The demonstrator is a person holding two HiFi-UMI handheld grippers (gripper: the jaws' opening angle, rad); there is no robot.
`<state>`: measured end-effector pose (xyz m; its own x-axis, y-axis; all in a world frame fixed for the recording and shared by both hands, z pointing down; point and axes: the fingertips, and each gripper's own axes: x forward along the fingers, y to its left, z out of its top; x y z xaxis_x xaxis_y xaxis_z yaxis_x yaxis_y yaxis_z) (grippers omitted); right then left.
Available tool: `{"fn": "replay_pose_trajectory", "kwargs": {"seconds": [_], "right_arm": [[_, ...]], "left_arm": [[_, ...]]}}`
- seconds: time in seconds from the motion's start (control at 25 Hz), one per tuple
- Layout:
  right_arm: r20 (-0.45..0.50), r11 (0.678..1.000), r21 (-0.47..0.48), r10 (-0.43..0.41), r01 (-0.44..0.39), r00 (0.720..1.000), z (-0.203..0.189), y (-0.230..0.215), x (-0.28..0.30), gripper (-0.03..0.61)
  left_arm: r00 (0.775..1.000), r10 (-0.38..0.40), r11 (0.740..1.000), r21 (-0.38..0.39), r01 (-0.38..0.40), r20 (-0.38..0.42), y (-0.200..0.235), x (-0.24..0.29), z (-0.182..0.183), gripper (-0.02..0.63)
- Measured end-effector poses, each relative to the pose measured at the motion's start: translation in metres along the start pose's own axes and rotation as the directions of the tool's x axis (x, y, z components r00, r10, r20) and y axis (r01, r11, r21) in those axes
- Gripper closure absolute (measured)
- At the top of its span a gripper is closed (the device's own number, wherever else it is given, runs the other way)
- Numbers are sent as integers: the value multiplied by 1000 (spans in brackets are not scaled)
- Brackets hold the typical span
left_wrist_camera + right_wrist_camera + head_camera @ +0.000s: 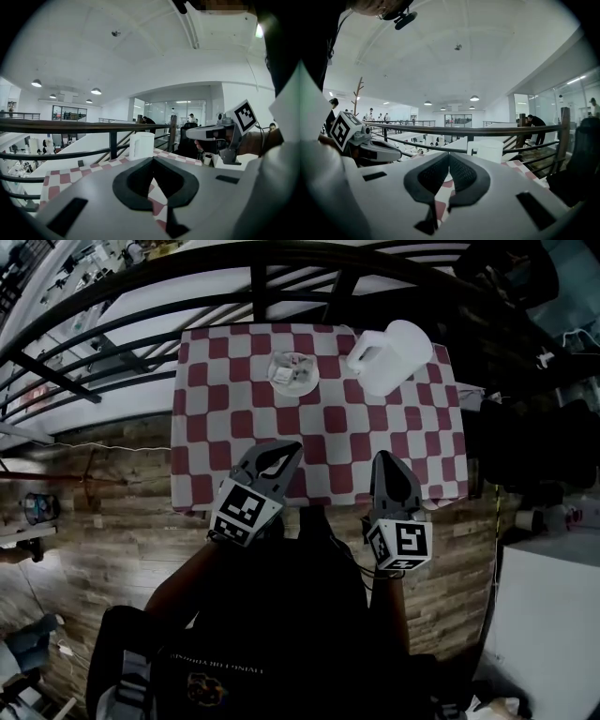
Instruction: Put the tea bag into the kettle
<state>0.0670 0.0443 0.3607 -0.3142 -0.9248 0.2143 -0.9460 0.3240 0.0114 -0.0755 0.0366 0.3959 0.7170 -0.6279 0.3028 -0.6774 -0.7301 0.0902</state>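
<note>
Left claw (281,450) and right claw (387,459) closed, empty, at the surface's (412,432) near edge.
Tea bag (287,374), in dish (310,381), lies well ahead; kettle (389,357) stands right of it.

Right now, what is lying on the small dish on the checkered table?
A pale, flat packet, apparently the tea bag, lies on the dish. Whether anything is under it cannot be seen; the packet covers the dish's middle.

Nothing can be read; the shirt print (228,673) is too blurred
</note>
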Motion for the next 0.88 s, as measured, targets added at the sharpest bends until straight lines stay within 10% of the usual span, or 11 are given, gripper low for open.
{"fn": "replay_pose_trajectory", "kwargs": {"seconds": [0.88], "right_arm": [[-33, 998, 2, -55, 55, 998, 7, -165, 108, 565]], "left_arm": [[999, 32, 999, 34, -33, 36, 59, 179, 78, 611]]}}
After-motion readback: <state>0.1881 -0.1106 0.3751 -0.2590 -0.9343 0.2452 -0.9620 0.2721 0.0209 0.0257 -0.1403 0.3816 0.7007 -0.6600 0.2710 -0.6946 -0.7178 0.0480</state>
